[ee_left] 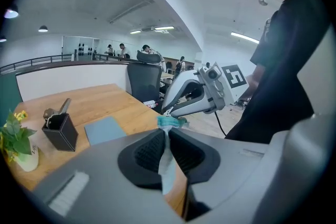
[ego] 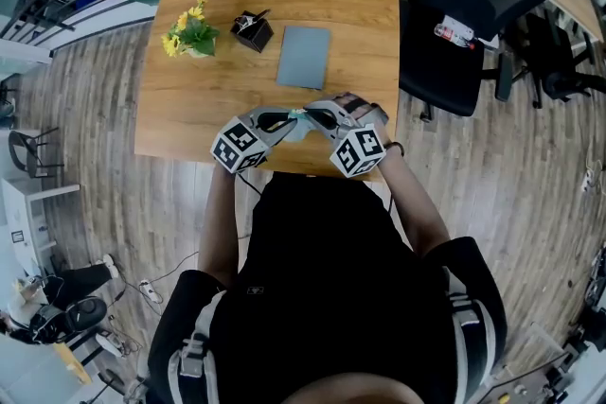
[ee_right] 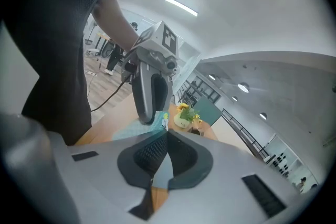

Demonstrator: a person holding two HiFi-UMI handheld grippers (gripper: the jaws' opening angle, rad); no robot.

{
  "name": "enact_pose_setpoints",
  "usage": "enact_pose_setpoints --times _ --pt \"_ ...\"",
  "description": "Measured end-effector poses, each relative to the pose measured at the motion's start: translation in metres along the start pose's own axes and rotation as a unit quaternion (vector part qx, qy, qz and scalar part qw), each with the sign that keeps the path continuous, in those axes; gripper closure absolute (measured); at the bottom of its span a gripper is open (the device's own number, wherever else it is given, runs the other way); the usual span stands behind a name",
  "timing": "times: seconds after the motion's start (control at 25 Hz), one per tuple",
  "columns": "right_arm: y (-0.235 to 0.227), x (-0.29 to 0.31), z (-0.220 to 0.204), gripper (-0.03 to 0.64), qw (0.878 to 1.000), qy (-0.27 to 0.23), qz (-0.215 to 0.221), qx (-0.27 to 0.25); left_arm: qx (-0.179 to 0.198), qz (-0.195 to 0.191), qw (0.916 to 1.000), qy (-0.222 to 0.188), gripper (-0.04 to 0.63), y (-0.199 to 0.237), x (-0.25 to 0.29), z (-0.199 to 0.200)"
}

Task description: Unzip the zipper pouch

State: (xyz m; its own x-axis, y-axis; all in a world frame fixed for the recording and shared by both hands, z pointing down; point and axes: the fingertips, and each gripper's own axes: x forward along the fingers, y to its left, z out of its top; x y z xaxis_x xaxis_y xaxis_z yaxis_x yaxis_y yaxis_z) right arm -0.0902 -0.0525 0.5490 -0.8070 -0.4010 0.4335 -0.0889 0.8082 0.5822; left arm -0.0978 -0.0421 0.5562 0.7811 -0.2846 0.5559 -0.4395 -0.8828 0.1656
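Note:
A pale blue-green zipper pouch [ego: 300, 124] hangs between my two grippers above the table's near edge. My left gripper [ego: 290, 120] is shut on one end of it; in the left gripper view the fabric [ee_left: 166, 164] runs down between the pads and its teal end [ee_left: 169, 122] sticks out past the tips. My right gripper [ego: 311, 117] faces the left one and is shut on the other end, with pale blue fabric [ee_right: 161, 169] pinched between its pads. Each gripper shows in the other's view: the right gripper [ee_left: 167, 111] and the left gripper [ee_right: 149, 119] nearly meet tip to tip.
On the wooden table [ego: 218, 109] stand a small pot of yellow flowers [ego: 192, 35], a black pen holder [ego: 252, 30] and a flat grey-blue pad [ego: 304, 57]. A black office chair [ego: 464, 24] stands at the table's right side.

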Motion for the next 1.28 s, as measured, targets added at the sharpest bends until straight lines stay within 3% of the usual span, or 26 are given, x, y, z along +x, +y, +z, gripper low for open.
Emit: enact_pose_setpoints --times 0.28,1.28 --pt "0.003 -0.003 -0.006 0.615 1.0 0.015 -0.005 -0.027 -0.011 -0.007 0.9999 -0.004 0.588 0.004 0.0 0.004" --pt "-0.007 -0.01 -0.008 0.615 0.999 0.007 -0.034 -0.011 -0.014 0.021 0.9995 -0.018 0.589 0.019 -0.012 0.014"
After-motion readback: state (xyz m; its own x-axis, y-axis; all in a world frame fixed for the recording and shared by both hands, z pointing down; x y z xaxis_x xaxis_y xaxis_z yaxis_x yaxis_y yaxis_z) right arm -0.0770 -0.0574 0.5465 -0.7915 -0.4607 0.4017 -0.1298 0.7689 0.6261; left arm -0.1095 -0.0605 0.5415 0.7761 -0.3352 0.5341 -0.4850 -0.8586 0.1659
